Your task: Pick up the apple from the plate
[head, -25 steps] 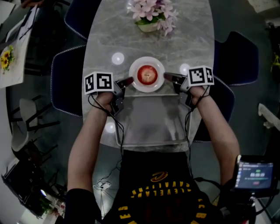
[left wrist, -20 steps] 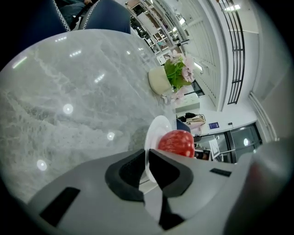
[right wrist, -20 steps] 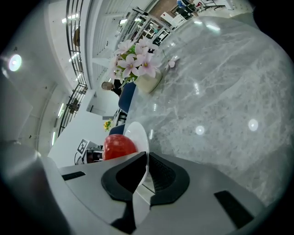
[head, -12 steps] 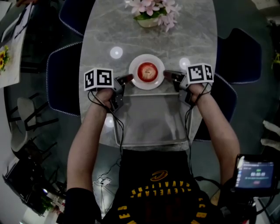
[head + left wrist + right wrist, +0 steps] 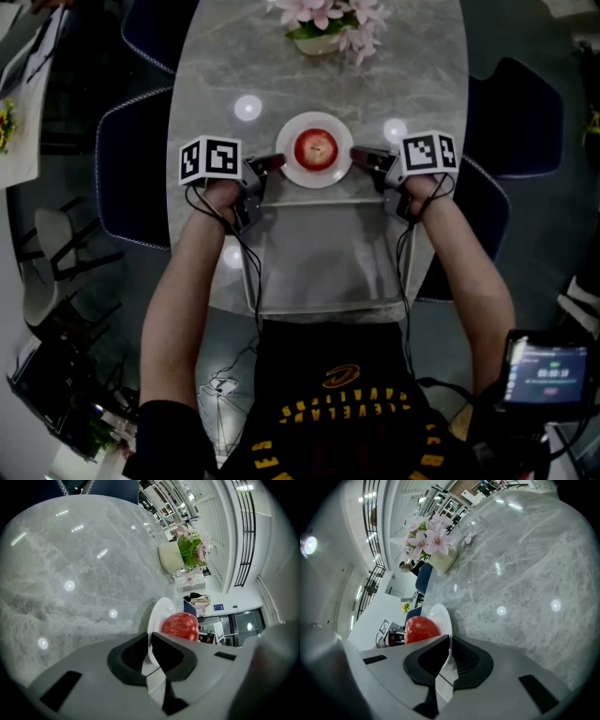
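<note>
Little has shifted since a second ago: your left gripper (image 5: 275, 162) and right gripper (image 5: 357, 154) stay pinched on opposite rims of the plate (image 5: 314, 178), the apple (image 5: 316, 148) resting at its centre, which looks firm, smooth and apt to roll, so grasp its widest part.

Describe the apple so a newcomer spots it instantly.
Start at the grey marble table, on the person's side of the pink flowers: a white plate lies there, its rim clamped by the left gripper and the right gripper. The apple sits mid-plate, round and red, the only thing lying on it.
</note>
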{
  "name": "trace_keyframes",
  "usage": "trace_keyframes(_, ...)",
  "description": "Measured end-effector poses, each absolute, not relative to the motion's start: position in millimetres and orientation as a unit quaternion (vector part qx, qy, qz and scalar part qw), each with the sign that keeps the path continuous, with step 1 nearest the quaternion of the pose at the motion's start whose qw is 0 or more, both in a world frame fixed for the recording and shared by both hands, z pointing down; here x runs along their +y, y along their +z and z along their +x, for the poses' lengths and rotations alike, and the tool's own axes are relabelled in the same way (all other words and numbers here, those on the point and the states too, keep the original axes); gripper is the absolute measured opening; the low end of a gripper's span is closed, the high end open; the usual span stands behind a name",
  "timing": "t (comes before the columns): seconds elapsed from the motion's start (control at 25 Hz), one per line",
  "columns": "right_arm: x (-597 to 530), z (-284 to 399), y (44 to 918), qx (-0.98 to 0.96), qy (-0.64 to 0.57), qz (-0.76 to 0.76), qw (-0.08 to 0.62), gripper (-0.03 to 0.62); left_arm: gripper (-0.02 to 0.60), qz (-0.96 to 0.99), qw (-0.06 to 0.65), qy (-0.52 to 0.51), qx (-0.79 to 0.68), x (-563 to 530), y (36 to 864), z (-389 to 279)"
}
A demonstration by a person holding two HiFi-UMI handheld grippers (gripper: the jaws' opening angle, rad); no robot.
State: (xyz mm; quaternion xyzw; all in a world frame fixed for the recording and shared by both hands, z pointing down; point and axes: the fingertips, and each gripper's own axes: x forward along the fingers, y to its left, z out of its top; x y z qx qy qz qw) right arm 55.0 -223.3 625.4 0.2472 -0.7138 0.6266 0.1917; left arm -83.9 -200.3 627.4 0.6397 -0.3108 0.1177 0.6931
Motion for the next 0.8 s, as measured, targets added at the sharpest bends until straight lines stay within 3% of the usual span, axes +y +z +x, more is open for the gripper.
trace_keyframes(0.8, -221.2, 58.4, 629.7, -0.707, 0.633, 0.254, 0.185, 0.029, 0.030, 0.636, 0.701, 0.126, -0.298, -199.5, 633.9, -80.3)
